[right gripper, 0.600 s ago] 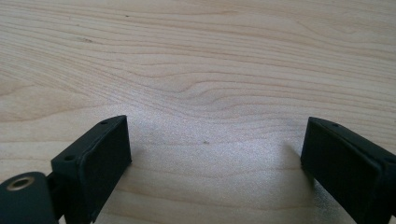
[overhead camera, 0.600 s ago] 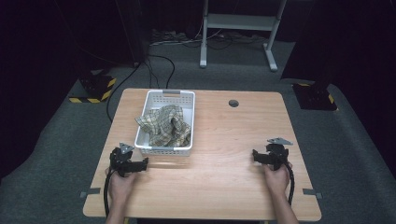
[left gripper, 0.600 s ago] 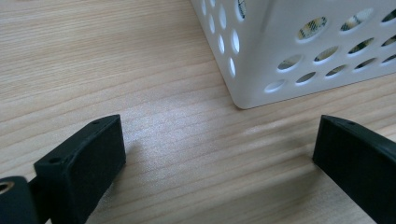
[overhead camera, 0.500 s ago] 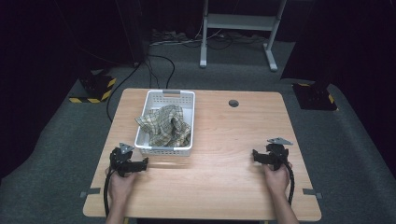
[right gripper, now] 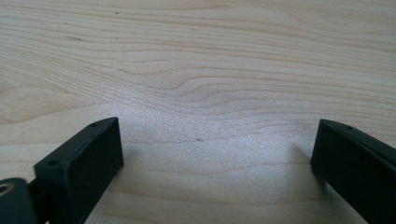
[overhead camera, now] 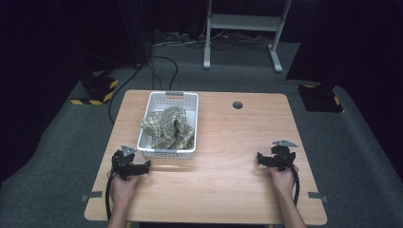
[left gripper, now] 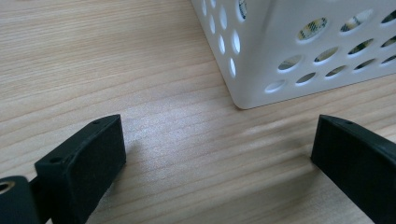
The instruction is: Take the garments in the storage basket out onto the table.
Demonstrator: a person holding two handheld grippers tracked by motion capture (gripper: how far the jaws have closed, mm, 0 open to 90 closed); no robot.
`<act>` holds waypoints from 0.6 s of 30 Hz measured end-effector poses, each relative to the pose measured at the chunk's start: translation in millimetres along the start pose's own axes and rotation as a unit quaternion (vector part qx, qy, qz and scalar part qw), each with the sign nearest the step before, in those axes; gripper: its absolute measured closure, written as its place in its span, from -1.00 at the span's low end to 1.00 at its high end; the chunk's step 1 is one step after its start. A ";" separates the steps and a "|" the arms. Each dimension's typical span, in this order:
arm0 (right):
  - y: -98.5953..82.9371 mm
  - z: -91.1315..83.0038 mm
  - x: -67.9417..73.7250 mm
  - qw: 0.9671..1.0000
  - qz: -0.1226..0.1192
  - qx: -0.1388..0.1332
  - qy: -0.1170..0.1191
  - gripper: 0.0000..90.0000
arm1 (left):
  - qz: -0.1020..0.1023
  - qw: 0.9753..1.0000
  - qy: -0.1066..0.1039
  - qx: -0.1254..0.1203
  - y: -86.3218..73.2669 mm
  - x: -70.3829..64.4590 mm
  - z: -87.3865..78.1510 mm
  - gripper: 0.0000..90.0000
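Beside the unlabelled white basket (overhead camera: 167,151), both grippers' jaws stand apart, empty.

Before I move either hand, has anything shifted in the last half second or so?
Nothing visibly changed. The left gripper rests on the table near the white basket's front corner, jaws apart and holding nothing. The right gripper sits at the table's right side, jaws also apart. The checked cloth lies bunched in the basket as before.
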State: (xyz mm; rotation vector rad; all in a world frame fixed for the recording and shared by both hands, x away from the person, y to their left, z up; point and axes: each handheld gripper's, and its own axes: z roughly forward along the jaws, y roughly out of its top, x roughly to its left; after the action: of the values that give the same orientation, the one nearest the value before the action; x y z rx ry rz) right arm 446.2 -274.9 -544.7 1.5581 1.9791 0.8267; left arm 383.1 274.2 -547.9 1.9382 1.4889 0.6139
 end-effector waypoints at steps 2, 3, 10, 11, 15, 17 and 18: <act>-0.8 -1.2 -0.8 1.000 0.008 -0.002 -0.001 -0.92 | 0.000 1.000 0.000 0.000 0.0 0.0 -0.1 -0.92; -0.8 -1.2 -0.8 1.000 0.008 -0.002 -0.001 -0.92 | 0.000 1.000 0.000 0.000 0.0 0.0 -0.1 -0.92; -3.2 -5.1 -3.7 1.000 0.013 -0.004 0.001 -0.87 | 0.000 1.000 0.000 0.000 0.0 0.1 -0.1 -0.92; -3.5 -5.5 -4.1 1.000 0.014 -0.004 0.001 -0.88 | 0.000 1.000 0.000 0.000 0.0 0.0 -0.1 -0.92; -3.8 -5.4 -4.0 1.000 0.010 0.001 -0.008 -0.92 | 0.000 1.000 0.000 -0.001 0.0 0.0 0.0 -0.92; -4.1 -6.4 -3.8 1.000 0.007 0.007 -0.009 -0.94 | 0.000 1.000 0.000 -0.001 0.0 0.1 0.0 -0.92; -4.3 -7.1 -4.1 1.000 0.009 0.008 -0.006 -0.94 | 0.000 1.000 0.000 -0.001 0.0 0.1 0.0 -0.92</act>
State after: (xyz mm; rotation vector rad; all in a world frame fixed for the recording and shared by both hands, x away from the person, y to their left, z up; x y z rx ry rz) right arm 439.3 -280.8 -542.8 1.5872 1.9711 0.8091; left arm 383.1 274.3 -547.9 1.9373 1.4886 0.6151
